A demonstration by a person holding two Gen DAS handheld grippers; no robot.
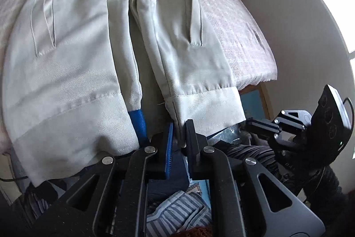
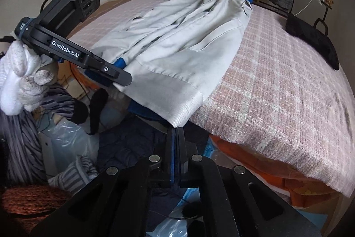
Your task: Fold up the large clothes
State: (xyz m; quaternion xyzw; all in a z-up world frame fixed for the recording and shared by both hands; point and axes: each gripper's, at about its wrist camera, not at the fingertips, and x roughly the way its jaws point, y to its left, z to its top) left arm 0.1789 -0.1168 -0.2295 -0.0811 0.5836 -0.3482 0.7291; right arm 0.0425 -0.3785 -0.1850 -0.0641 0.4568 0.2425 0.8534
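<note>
left gripper (image 1: pixel 179 126): angled down, jaws pinching jacket (image 1: pixel 66 81) hem | right gripper (image 2: pixel 176 132): same

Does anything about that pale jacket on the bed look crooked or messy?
Yes: the beige jacket hangs its hem over the edge of the pink checked blanket, and its front is bunched into loose folds down the middle, showing blue lining.

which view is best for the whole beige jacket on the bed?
Right wrist. It shows the beige jacket nearly end to end on the pink checked blanket, with the right gripper shut on its near hem corner. The left wrist view is too close: only the lower part, pockets and hem, with the left gripper at the hem.
</note>
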